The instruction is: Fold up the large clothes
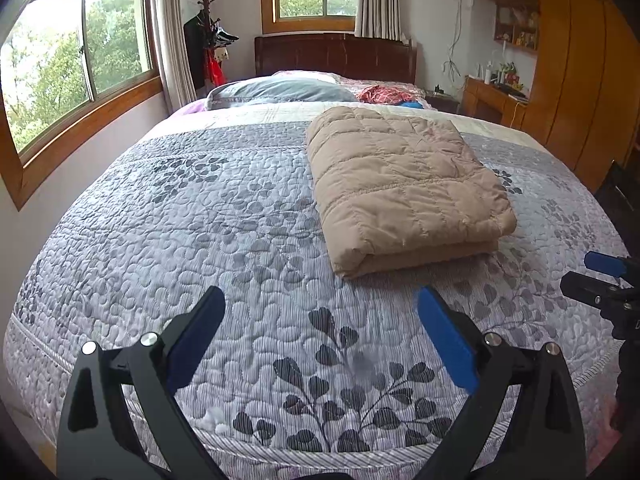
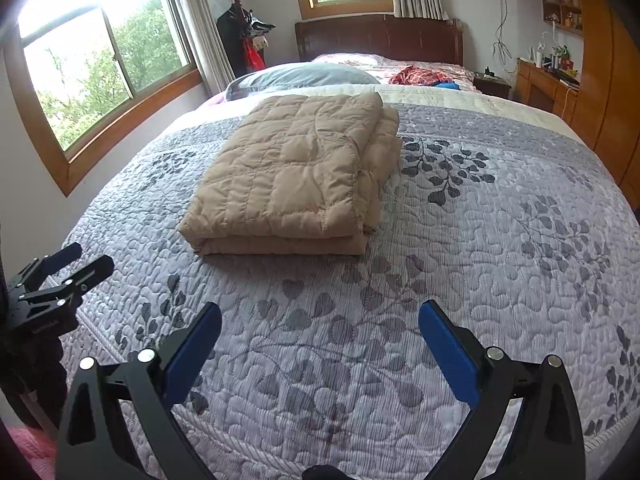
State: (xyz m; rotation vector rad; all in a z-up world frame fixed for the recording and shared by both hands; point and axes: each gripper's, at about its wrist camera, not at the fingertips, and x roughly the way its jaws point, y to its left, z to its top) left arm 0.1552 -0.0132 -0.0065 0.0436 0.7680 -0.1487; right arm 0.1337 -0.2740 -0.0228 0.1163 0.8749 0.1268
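A tan quilted padded garment (image 1: pixel 404 188) lies folded into a thick rectangle on the bed's grey leaf-patterned quilt (image 1: pixel 224 240); it also shows in the right wrist view (image 2: pixel 296 176). My left gripper (image 1: pixel 320 320) is open and empty, held above the foot of the bed, well short of the garment. My right gripper (image 2: pixel 320 332) is open and empty, likewise back from the garment near the bed's foot. The right gripper shows at the right edge of the left wrist view (image 1: pixel 600 280), and the left gripper at the left edge of the right wrist view (image 2: pixel 64 272).
A grey pillow (image 1: pixel 276 92) and red checked cloth (image 1: pixel 384 94) lie near the dark wooden headboard (image 1: pixel 336 56). Windows (image 1: pixel 72 64) line the left wall, with a coat rack (image 1: pixel 208 40) in the corner. A wooden wardrobe (image 1: pixel 580 80) and desk (image 1: pixel 492 100) stand right of the bed.
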